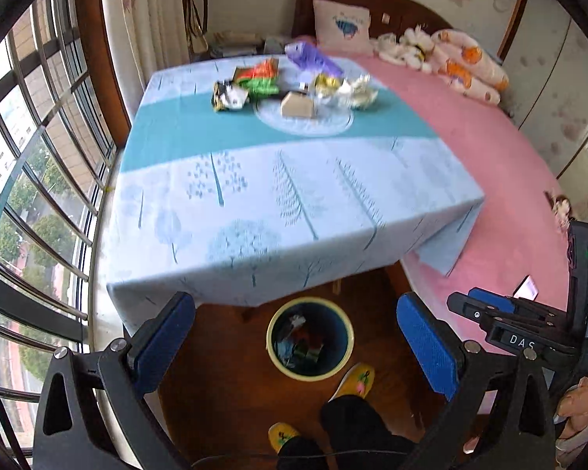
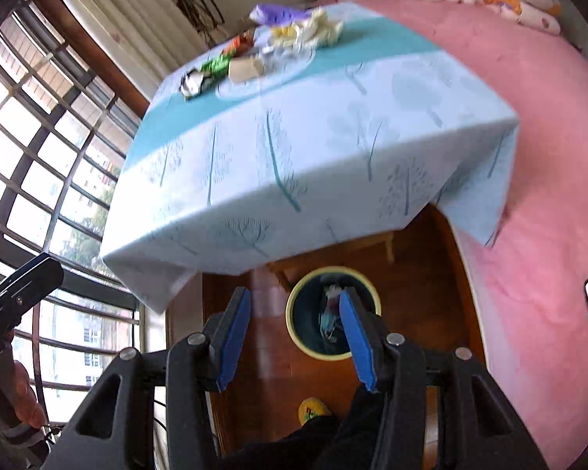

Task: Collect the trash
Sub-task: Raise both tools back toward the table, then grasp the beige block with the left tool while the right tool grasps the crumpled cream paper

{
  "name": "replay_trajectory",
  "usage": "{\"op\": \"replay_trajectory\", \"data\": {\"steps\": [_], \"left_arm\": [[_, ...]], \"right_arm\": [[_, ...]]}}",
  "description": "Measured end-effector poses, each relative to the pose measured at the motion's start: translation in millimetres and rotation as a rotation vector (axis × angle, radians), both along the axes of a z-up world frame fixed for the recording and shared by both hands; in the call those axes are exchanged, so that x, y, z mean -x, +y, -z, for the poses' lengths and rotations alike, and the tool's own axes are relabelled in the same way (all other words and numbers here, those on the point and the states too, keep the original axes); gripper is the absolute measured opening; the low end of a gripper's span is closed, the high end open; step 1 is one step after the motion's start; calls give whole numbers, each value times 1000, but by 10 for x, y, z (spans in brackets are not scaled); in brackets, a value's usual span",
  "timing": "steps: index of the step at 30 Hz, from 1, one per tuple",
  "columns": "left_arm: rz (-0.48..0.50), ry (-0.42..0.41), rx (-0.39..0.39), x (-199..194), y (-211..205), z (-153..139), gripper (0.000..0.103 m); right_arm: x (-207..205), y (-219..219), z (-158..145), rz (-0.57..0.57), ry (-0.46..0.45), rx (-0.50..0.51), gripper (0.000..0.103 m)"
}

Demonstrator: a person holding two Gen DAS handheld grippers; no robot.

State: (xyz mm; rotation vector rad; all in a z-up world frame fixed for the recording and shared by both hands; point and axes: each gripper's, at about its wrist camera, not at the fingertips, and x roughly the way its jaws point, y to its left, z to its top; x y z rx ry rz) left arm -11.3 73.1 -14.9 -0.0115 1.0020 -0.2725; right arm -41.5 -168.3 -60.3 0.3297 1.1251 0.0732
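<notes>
Both claws, left claw (image 1: 294, 337) and right claw (image 2: 294, 337), are found parted and empty above the bin (image 1: 310, 338). Wrappers (image 1: 254, 78) remain heaped at the far side of the desk (image 1: 294, 196). One wrapper should be approached from above and pinched at a raised edge.

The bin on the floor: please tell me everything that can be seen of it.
The bin is round, with a pale yellow rim and a dark blue inside. It stands upright and open on the brown wooden floor, just in front of the table. Crumpled wrappers already lie inside. Neither gripper touches it.
</notes>
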Motion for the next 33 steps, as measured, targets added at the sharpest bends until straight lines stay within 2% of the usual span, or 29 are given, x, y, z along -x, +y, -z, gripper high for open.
{"op": "replay_trajectory", "data": {"steps": [8, 13, 18, 23, 28, 30, 32, 33], "left_arm": [[12, -95, 64, -14, 17, -446, 102], [9, -118, 100, -110, 2, -521, 102], [-7, -117, 104, -376, -33, -503, 102], [-59, -102, 116, -787, -113, -408, 102], [-129, -66, 96, -1390, -305, -268, 102], [-164, -53, 89, -1648, -398, -239, 102], [-194, -37, 88, -1887, -485, -220, 102], [-210, -31, 89, -2021, -537, -209, 102]], "right_arm": [[-68, -108, -454, 53, -73, 51, 48], [-185, -131, -598, 51, -96, 77, 48], [-412, -193, -617, 48, -99, 70, 48], [-876, -313, -541, 16, -94, 67, 48], [-1601, -571, -417, -10, -74, 19, 48], [-1920, -683, -370, -25, -55, 1, 53], [-2231, -790, -334, -35, -27, -23, 63], [-2401, -856, -323, -40, -16, -46, 64]]}}
